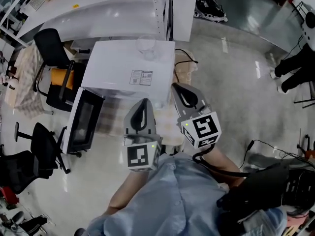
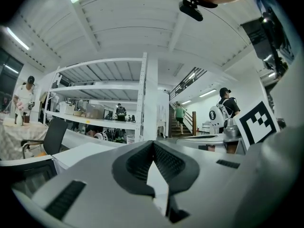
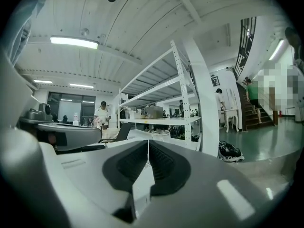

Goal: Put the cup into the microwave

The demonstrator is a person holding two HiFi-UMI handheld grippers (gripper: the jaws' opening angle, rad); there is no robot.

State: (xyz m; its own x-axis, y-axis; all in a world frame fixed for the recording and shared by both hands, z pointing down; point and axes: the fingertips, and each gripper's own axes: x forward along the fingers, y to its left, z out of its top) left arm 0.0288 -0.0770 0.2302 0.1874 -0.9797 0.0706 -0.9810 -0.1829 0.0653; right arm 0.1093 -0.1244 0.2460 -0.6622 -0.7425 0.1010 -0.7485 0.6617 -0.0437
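Both the left gripper and the right gripper have fingers clenched on nothing. The clear glass cup stands on top of the white box-shaped microwave. Arriving with fingers unreleased could push it off.

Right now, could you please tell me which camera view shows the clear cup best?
The head view: it shows the clear cup whole, standing on top of the white microwave near its far edge. The left gripper view shows just its upper part, small and distant; the right gripper view likewise.
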